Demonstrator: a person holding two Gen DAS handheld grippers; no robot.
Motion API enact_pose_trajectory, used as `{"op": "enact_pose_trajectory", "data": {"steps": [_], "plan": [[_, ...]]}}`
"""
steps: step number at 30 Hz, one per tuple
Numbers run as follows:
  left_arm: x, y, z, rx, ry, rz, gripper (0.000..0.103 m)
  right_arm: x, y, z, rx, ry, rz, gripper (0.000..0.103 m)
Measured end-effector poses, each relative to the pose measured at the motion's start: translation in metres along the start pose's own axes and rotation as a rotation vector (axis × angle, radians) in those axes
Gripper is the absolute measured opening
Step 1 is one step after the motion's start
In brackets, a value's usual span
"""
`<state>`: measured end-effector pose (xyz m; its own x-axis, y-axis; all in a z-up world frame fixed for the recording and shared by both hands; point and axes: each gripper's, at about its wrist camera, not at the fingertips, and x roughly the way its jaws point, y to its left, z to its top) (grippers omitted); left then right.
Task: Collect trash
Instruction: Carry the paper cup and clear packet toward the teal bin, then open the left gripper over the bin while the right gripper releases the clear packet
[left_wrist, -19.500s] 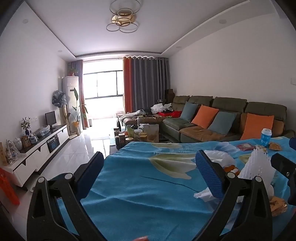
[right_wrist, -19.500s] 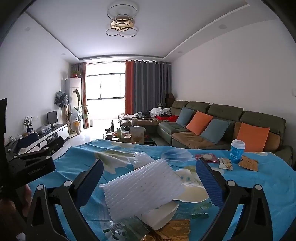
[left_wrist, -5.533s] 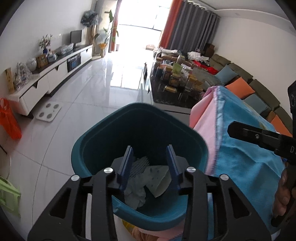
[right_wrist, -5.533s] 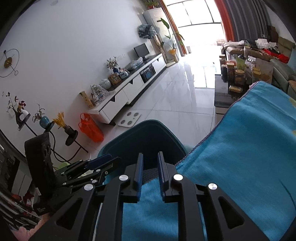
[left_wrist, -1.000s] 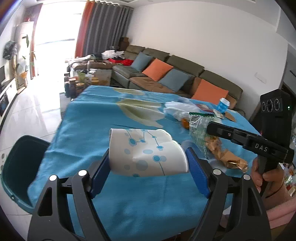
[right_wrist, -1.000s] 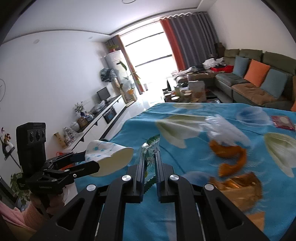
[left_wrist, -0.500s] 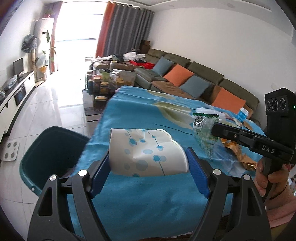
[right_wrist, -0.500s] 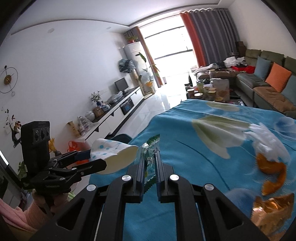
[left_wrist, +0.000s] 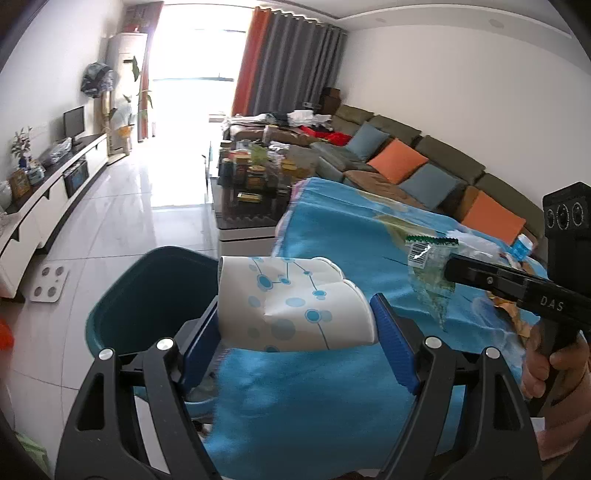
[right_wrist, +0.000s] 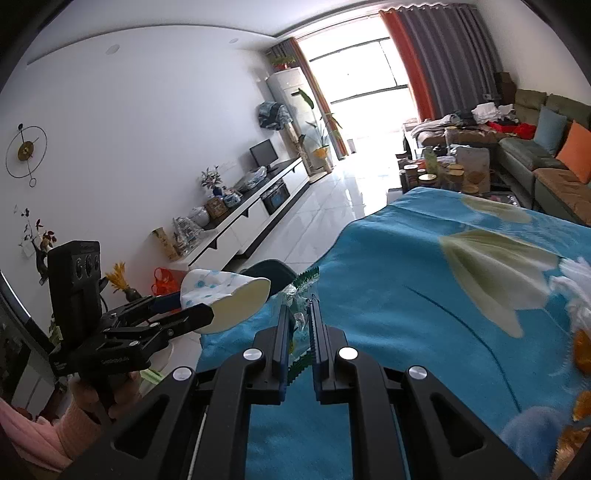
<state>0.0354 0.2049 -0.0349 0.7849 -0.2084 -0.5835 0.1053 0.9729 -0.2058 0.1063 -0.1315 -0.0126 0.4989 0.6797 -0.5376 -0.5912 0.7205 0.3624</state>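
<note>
Left hand-held gripper (left_wrist: 295, 325): jaws spread wide, both pads pressed on their load. Right hand-held gripper (right_wrist: 298, 325): jaws nearly closed, clamped.

The bin (left_wrist: 147, 295) stands on the floor (left_wrist: 122, 221) just beside the table's (left_wrist: 332, 387) left end.

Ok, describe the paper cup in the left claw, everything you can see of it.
The paper cup is white with blue dots joined by thin lines. It looks like thin paper, dented and creased along its side. It lies on its side, clamped across its length between the blue pads of the left claw, pale inside showing in the right wrist view. It hangs in the air over the blue tablecloth's edge, beside the dark teal bin.
</note>
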Motion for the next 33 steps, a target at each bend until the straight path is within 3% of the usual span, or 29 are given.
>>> {"op": "enact_pose_trajectory", "data": {"steps": [15,33], "plan": [[0.002,0.06,-0.009,-0.09,0.031,0.119,0.078,0.048,0.022,0.017,-0.039,0.053,0.077,0.009],[0.031,0.096,-0.021,-0.158,0.095,0.178,0.078,0.108,0.048,0.032,-0.062,0.142,0.111,0.009]]}}
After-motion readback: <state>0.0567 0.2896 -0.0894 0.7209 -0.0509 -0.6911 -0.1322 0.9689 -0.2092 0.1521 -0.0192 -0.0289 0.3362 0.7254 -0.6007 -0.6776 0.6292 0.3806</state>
